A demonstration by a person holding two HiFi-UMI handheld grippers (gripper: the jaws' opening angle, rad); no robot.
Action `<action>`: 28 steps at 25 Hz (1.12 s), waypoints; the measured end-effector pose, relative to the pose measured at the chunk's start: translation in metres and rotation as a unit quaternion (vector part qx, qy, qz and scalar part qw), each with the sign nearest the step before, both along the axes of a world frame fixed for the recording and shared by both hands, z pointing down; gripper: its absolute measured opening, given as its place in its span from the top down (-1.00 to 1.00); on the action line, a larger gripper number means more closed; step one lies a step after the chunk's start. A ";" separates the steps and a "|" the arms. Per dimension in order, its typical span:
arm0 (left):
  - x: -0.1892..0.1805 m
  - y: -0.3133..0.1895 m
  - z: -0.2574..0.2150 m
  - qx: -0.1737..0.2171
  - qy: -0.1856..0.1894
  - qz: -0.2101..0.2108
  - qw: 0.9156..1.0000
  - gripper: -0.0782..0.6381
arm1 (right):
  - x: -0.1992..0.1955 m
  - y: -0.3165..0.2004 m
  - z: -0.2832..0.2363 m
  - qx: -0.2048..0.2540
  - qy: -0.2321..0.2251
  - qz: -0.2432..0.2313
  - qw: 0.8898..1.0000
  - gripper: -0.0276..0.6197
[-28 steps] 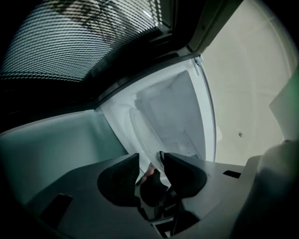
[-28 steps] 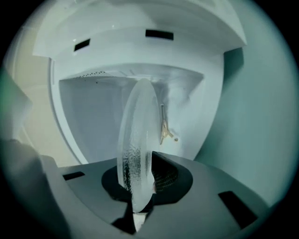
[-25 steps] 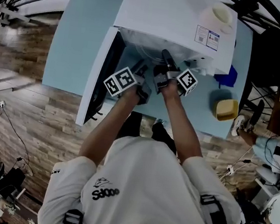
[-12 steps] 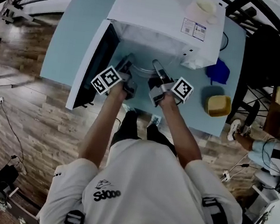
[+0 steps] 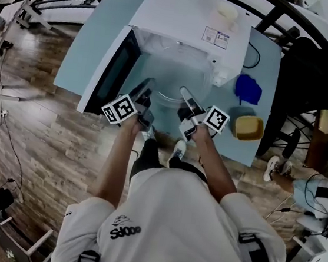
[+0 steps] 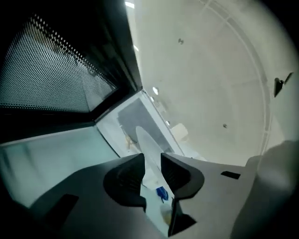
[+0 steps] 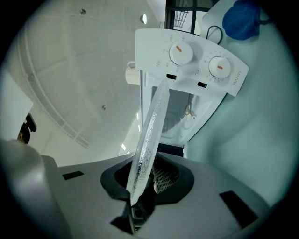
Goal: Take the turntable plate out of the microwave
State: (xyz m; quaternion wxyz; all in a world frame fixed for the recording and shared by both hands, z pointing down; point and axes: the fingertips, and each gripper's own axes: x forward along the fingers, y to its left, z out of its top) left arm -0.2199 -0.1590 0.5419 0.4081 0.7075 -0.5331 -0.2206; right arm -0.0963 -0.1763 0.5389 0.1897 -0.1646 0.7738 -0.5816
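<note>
The clear glass turntable plate hangs in front of the open white microwave, outside its cavity, with a gripper on each side. My left gripper is on the plate's left rim. Its jaws have just been closing, and in the left gripper view the plate runs edge-on between the pads of the left gripper. My right gripper is on the right rim. Its jaws have just eased open slightly, though the plate still sits pinched in the right gripper.
The microwave door stands open at the left, beside my left gripper. On the light-blue table a blue cloth and a yellow container lie to the right. The control panel faces the right gripper. A pale cup tops the microwave.
Both grippers have drawn back from the microwave cavity toward the person and risen, bringing the plate out with them. The plate now hangs in front of the opening.
</note>
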 end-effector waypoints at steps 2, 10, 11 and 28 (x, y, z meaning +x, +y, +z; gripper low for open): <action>0.007 0.011 -0.011 0.007 -0.008 -0.001 1.000 0.46 | 0.006 0.008 -0.009 0.016 0.002 -0.010 1.000 0.78; 0.023 0.065 -0.052 0.047 -0.020 -0.020 0.998 0.45 | 0.015 0.046 -0.057 0.086 0.008 -0.064 0.994 0.77; 0.024 0.069 -0.057 0.052 -0.023 -0.025 0.998 0.45 | 0.017 0.050 -0.062 0.092 0.006 -0.068 0.993 0.77; 0.051 0.088 -0.171 0.168 -0.115 -0.020 0.979 0.40 | 0.044 0.064 -0.173 0.220 -0.006 -0.059 0.974 0.76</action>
